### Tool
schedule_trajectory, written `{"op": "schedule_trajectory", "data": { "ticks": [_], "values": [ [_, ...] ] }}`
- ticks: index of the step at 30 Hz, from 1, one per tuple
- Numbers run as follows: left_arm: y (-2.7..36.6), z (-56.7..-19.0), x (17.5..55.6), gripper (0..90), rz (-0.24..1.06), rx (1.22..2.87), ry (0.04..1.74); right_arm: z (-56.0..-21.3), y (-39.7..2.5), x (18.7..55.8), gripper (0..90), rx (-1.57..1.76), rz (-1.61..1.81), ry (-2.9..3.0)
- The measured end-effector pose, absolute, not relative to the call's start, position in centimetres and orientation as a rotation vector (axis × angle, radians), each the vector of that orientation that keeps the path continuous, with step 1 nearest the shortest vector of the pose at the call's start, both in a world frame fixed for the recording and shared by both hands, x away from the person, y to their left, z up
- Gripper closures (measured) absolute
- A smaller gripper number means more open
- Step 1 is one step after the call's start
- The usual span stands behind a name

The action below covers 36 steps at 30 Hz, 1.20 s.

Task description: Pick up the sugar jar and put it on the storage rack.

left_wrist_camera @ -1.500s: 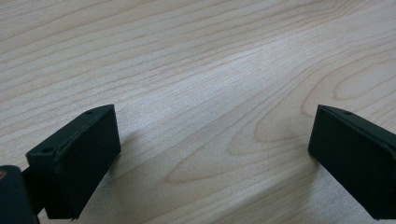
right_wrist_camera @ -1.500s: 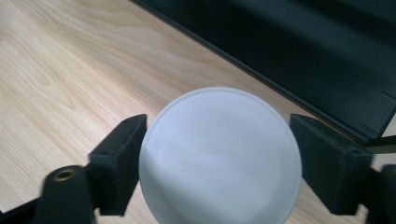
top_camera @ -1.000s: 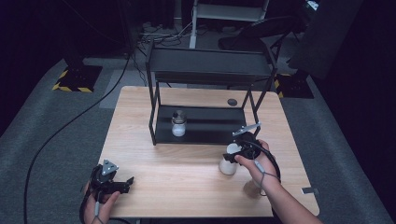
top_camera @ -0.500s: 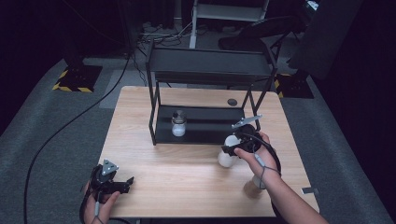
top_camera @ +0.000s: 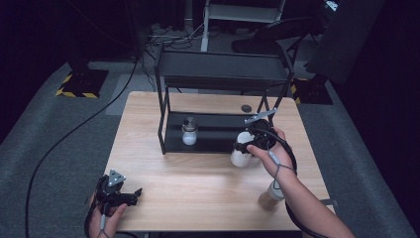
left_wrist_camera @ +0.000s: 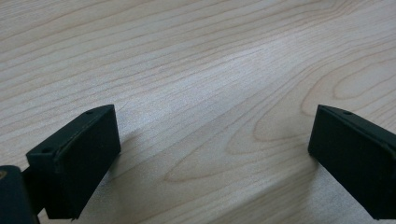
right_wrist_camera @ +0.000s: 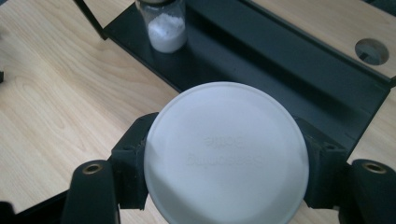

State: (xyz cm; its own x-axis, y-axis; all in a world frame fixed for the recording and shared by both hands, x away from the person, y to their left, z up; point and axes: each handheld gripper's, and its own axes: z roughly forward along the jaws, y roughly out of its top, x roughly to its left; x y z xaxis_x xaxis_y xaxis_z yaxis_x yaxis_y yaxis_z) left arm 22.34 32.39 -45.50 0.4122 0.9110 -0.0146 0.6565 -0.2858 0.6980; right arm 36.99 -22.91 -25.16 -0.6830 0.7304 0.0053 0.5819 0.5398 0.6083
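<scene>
White bottle (right_wrist_camera: 226,156) clamped upright between the right gripper (top_camera: 252,141) jaws, long axis vertical, lid toward the camera, just in front of the black rack (top_camera: 223,79) lower shelf. Left gripper (left_wrist_camera: 210,154) jaws wide apart over bare wooden surface (left_wrist_camera: 196,70).

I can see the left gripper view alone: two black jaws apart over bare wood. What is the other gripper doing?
Observer: The right gripper is clamped on a white container, seen from above its round lid.
Operator: Where is that container?
Observer: Just in front of the black rack's lower shelf, on the table's right side.
Operator: Is anything on the shelf?
Observer: A small glass jar holding white powder stands near its left end.
</scene>
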Motion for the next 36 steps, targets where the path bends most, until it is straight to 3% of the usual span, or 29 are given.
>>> {"op": "schedule_trajectory", "data": {
  "ticks": [14,36],
  "values": [
    [32.4,-45.5,22.3,1.7,0.522,2.041,1.326,-24.6,-20.5,40.0,33.4,1.079,0.882,2.507],
    [32.4,-45.5,22.3,1.7,0.522,2.04,1.326,-26.8,-15.9,44.9,33.5,1.081,0.858,2.527]
  ]
}}
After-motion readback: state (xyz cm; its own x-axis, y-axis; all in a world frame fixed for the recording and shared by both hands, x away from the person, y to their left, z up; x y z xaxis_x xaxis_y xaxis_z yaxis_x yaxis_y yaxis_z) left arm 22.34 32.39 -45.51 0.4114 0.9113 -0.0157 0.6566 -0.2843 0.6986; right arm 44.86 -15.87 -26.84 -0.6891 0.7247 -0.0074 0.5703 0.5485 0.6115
